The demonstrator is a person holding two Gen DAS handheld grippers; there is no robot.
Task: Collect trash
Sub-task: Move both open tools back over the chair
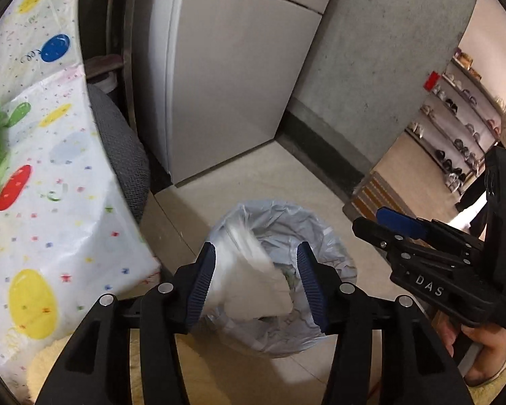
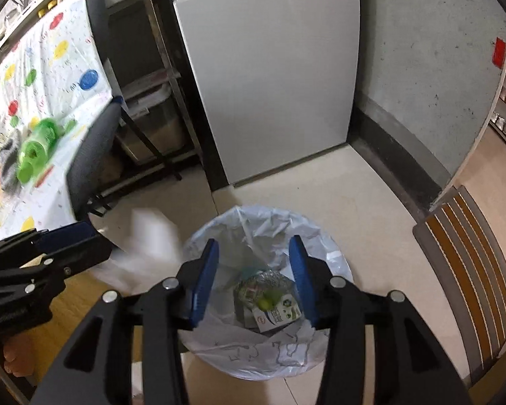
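Note:
A bin lined with a pale plastic bag (image 1: pixel 297 233) (image 2: pixel 253 226) stands on the floor, with a carton and wrappers (image 2: pixel 270 300) inside. My left gripper (image 1: pixel 256 287) is open above the bin. A blurred white piece of trash (image 1: pixel 253 280) lies between its fingers, touching only the left one; it also shows blurred in the right wrist view (image 2: pixel 151 243). My right gripper (image 2: pixel 253 276) is open and empty over the bin; it shows from the side in the left wrist view (image 1: pixel 398 226).
A table with a balloon-print cloth (image 1: pixel 50 185) (image 2: pixel 33 84) is on the left, with a green plastic item (image 2: pixel 37 148) on it. A grey chair (image 1: pixel 124 152), a white fridge (image 2: pixel 270 84), a concrete wall (image 1: pixel 388 67), a wooden slatted chair (image 2: pixel 472 260) and shoe shelves (image 1: pixel 462 118) surround the bin.

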